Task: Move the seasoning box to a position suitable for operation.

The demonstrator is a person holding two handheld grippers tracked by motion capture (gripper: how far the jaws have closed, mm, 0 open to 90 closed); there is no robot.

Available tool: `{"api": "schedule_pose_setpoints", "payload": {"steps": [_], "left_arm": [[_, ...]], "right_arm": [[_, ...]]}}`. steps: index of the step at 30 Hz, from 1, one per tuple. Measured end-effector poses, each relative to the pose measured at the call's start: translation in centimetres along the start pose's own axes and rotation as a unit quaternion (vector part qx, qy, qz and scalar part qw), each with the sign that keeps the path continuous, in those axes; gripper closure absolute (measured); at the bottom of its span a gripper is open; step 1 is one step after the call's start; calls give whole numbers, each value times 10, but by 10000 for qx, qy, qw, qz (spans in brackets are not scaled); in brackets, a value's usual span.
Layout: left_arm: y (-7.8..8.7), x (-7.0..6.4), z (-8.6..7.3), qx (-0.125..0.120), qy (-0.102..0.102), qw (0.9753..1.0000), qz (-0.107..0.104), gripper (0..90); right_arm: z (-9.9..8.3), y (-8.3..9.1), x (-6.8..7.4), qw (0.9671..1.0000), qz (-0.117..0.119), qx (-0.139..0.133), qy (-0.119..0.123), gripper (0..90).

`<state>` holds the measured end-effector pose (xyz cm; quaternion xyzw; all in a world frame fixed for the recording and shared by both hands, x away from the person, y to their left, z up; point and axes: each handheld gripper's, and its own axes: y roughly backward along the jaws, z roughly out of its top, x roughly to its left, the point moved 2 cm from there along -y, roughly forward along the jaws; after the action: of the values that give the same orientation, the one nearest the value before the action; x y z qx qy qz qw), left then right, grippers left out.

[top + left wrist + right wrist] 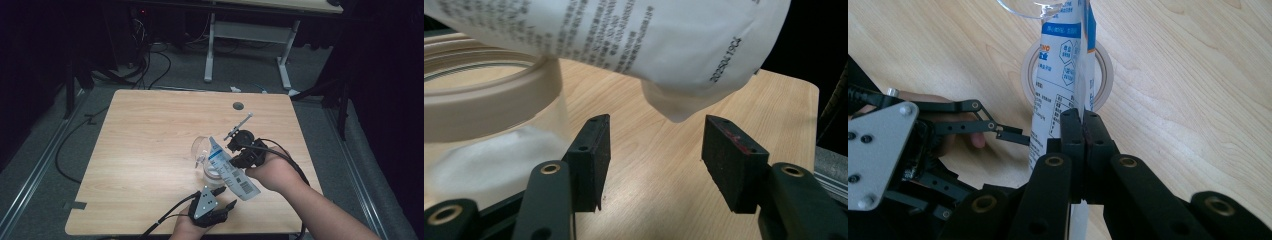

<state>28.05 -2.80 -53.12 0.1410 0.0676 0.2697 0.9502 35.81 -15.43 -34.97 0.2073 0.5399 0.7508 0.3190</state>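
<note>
- Printed pouch (231, 169): flat white plastic packet with a blue band near its upper end, small dark print and a barcode low down; held tilted above the table, upper end over a clear glass (203, 150), lower end slanting toward the near edge; in the left gripper view (659, 40) its white underside shows a stamped date code and a sagging corner.
- Right gripper (1082, 120): jaws pressed together on the pouch's thin edge, the pouch standing edge-on between them; in the high view (239, 159) it sits just right of the pouch, hand behind it, cable looping off to the right.
- Left gripper (654, 145): jaws apart, nothing between them, bare wood showing in the gap; pouch corner hangs just above the gap, not touching; in the high view (220, 199) it lies near the table's front edge, grey three-cornered plate on top.
- Clear glass: transparent, tipped, rim close to the pouch's upper end; contact cannot be told.
- Tape roll (1104, 75): pale ring lying flat on the table under the pouch.
- Table (150, 145): light wood-grain top, rounded corners, a small dark round grommet (238, 106) near the far edge.
- Room: dim; grey floor (45, 165), black cables (150, 65) trailing at the far left, white legs of a second desk (250, 35) beyond.
</note>
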Motion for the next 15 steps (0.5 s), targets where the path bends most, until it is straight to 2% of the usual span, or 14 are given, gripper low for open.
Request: {"api": "schedule_pose_setpoints", "payload": {"steps": [8, 15], "left_arm": [[13, 12, -3, 13, -34, 9999, 140, 458], [28, 30, -8, -32, 75, 9994, 350, 459]], "right_arm": [[-1, 1, 0, 10000, 8, -19, -11, 899], [-2, 3, -1, 10000, 0, -68, -36, 899]]}}
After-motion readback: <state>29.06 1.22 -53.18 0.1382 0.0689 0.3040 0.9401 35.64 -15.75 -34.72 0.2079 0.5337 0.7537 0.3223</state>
